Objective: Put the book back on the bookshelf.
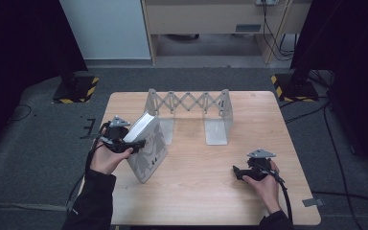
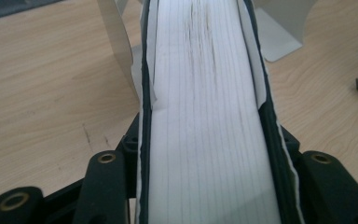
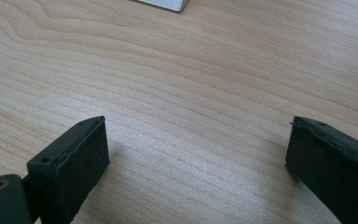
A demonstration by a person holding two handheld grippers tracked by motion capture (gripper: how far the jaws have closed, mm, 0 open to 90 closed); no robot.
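The left gripper [image 1: 124, 140] grasps a thick grey-covered book [image 1: 148, 143], tilted, probably bound for the grey expanding metal rack [image 1: 191, 108] beyond; the right gripper [image 1: 242, 171] rests released.

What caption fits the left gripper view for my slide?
Left gripper shut on a thick book, white page edges facing the camera, above the wooden table.

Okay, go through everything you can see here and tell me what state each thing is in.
Book: closed, tilted, clamped across its thickness.
Left gripper: shut on the book.
Right gripper: open, fingers apart, low over bare table.
Expandable book rack: stretched open, standing, nothing in it.
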